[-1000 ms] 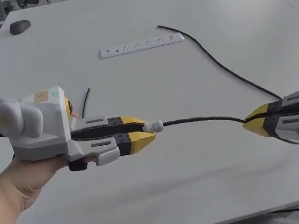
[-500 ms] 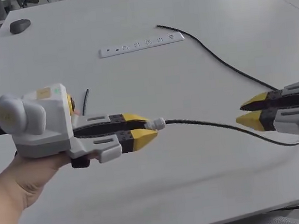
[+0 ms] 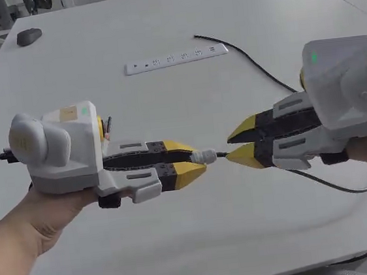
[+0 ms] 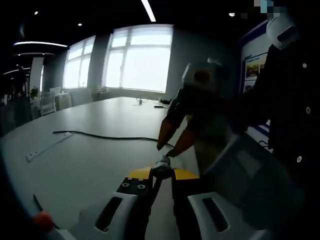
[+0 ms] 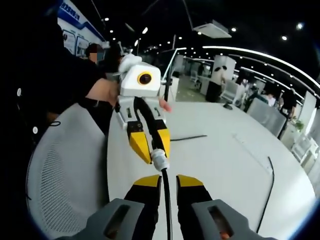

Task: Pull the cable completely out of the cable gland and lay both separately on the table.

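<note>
Left gripper (image 3: 194, 160) fingers clamp rigid cable gland (image 3: 205, 155); right gripper (image 3: 232, 146) fingers open astride limp, probably slick cable (image 3: 326, 185) at gland's 3 o'clock. Pinch there.

The tabletop (image 3: 200, 234) is viewed from close above, forward and down, in the head view. The two gripper views are pointed closely at each other; the cable gland (image 3: 204, 155), dim in the left one, seems shared by all.
</note>
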Tool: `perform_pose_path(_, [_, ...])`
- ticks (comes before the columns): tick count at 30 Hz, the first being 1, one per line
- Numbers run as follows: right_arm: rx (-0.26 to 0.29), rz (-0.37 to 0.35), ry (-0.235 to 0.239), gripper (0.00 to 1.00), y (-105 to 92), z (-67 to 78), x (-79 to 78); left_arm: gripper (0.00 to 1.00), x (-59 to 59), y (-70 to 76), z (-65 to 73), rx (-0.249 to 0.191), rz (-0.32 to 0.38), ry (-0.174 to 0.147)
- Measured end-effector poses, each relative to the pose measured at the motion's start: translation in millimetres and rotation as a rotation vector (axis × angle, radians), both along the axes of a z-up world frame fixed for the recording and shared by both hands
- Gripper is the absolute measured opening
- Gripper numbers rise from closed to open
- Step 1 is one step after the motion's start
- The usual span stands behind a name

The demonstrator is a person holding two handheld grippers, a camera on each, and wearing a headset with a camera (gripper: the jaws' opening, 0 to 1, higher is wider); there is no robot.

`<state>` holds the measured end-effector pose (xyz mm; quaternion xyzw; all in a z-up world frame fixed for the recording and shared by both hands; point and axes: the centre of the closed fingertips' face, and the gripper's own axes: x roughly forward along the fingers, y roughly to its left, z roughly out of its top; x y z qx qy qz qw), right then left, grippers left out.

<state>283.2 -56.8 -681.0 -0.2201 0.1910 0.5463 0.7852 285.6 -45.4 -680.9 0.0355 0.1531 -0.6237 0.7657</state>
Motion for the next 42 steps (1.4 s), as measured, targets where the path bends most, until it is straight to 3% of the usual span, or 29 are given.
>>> perform_pose_path(3, [-0.025,0.022,0.008,0.06,3.0,-6.7,-2.5,0.15,-0.5,-0.8,2.0,-0.010,-0.003,0.004])
perform_pose_path(7, [-0.062,0.033,-0.018,0.01,1.4,-12.7,-2.2,0.15,-1.0,-0.4,-0.1,-0.003,-0.004,0.000])
perform_pose_path(12, [-0.057,0.030,-0.014,0.00,-0.4,-13.8,-0.9,0.15,-1.3,-0.4,-2.5,-0.001,-0.003,0.008])
perform_pose_path(17, [-0.013,-0.022,0.003,0.00,-4.6,-9.7,2.8,0.15,1.2,-1.0,0.6,-0.021,0.004,0.007])
perform_pose_path(19, [-0.026,-0.050,-0.010,0.00,-13.9,-11.5,7.1,0.15,5.2,2.9,0.6,-0.021,0.020,-0.004])
perform_pose_path(25, [-0.022,-0.162,-0.003,0.00,-51.1,-14.8,19.3,0.15,11.6,16.4,-1.2,-0.025,0.059,0.010])
perform_pose_path(33, [-0.049,-0.304,0.024,0.00,-107.9,-33.7,29.1,0.15,14.3,22.7,-5.7,-0.013,0.081,0.016])
perform_pose_path(38, [-0.056,-0.373,0.065,0.00,-131.9,-47.5,28.8,0.15,14.8,23.2,-8.9,-0.007,0.088,0.023])
perform_pose_path(42, [-0.060,-0.391,0.081,0.00,-139.0,-56.6,25.6,0.15,15.0,22.5,-9.9,-0.003,0.089,0.023])
